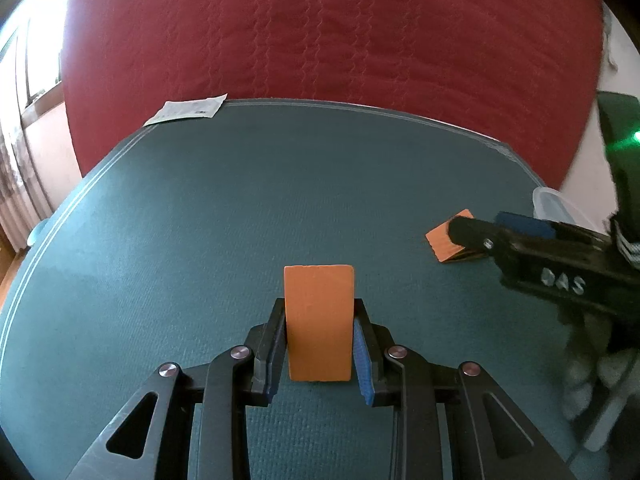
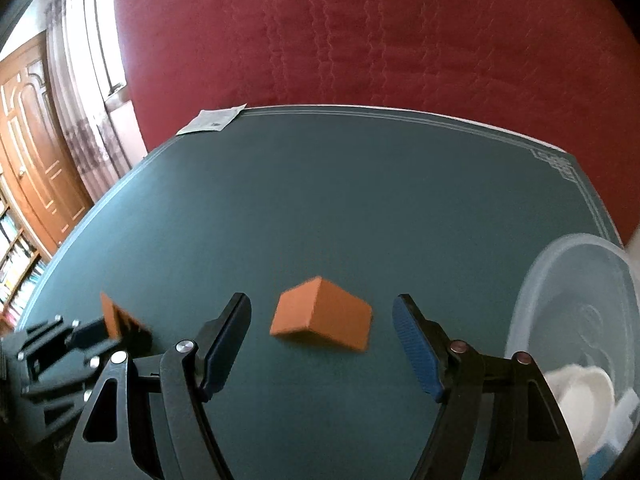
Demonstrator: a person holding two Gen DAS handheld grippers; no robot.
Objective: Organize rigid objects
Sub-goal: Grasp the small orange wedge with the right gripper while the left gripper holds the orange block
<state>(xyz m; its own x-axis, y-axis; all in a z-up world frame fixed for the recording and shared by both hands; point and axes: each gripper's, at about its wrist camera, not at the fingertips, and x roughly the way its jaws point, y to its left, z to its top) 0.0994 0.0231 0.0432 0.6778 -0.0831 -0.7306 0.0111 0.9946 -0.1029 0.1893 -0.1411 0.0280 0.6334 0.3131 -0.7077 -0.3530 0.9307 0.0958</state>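
Between the left gripper's (image 1: 320, 344) closed jaws an upright orange rectangular wooden block (image 1: 319, 322) is clamped. Ahead of the right gripper's (image 2: 322, 344) wide-open, empty jaws a second orange wooden block (image 2: 322, 314) lies on the teal mat (image 2: 340, 200); right of them sits a clear plastic tub (image 2: 576, 280).

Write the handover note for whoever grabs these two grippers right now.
Left gripper: shut on an upright orange block, at the green mat.
Right gripper: open, empty, jaws either side of the second orange block, which lies loose on the mat.
Clear plastic tub at the right edge holds white items; no orange block shows in it.
Done: one block gripped.
Left: grip the second block, then put both where they belong, probably the tub.
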